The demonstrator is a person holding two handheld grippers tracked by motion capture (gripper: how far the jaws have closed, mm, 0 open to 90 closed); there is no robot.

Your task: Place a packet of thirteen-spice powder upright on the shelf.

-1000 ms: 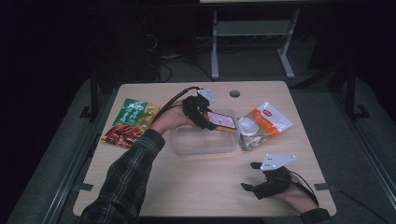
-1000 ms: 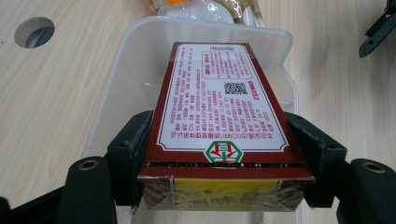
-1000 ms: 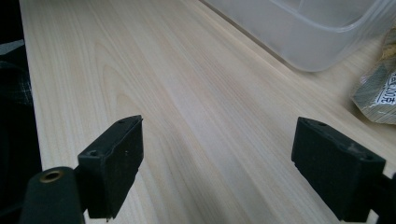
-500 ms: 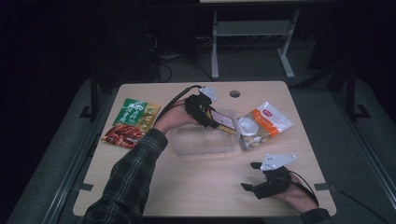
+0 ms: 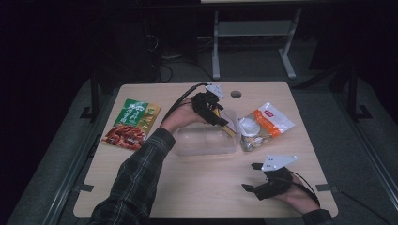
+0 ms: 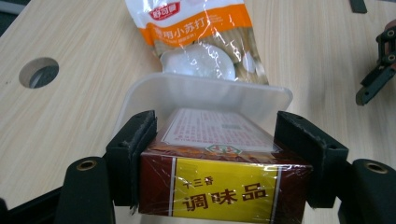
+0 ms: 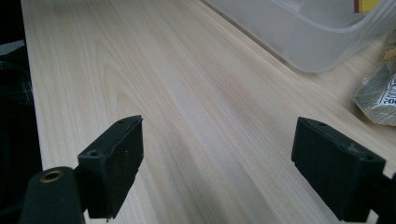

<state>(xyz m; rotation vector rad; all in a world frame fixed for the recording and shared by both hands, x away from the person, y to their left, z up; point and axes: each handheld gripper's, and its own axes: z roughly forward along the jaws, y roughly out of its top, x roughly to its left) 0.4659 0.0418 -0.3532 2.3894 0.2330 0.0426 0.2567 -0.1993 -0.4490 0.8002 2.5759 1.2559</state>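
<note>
Left tool (image 6: 219,154) grips a seasoning box (image 6: 224,186) over the clear tub's (image 6: 205,95) rim, white-orange packet (image 6: 201,37) beyond; right tool (image 7: 219,172) gapes wide above bare tabletop (image 7: 187,93).

The seasoning box (image 6: 219,182) is cut off by the lower edge, its far end hidden inside the clear plastic container (image 6: 205,93); the label print beyond stays unreadable.

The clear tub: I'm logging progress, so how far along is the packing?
Done: nothing lies in the clear tub yet. In hand: the left gripper is shut on a red and yellow box over the tub's rim. Left: the orange bag and green packet lie on the table; the right gripper rests open.
</note>
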